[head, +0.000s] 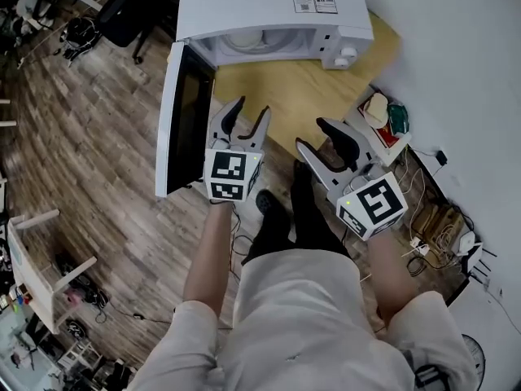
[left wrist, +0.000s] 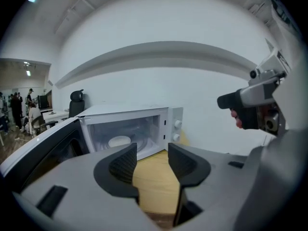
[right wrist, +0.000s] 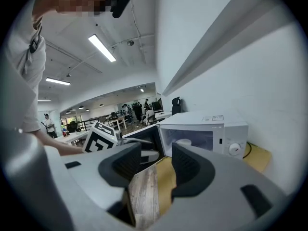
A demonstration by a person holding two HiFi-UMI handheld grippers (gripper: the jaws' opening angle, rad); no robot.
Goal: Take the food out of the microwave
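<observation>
A white microwave [head: 269, 6] stands on a low wooden table [head: 301, 88] with its door [head: 183, 120] swung wide open to the left. Inside it a pale round dish [left wrist: 119, 141] rests on the cavity floor, also visible as the dish [right wrist: 183, 142] in the right gripper view. My left gripper [head: 251, 110] hovers in front of the open cavity, apart from it, open and empty. My right gripper [head: 309, 133] hangs beside it to the right, also open with nothing between its fingers. Both point toward the microwave [left wrist: 130, 117].
The open door juts out over the wooden floor at the left gripper's left. Small boxes and a bag [head: 387, 120] lie right of the table, with cables [head: 431, 218] along the white wall. An office chair [head: 122, 15] stands far left.
</observation>
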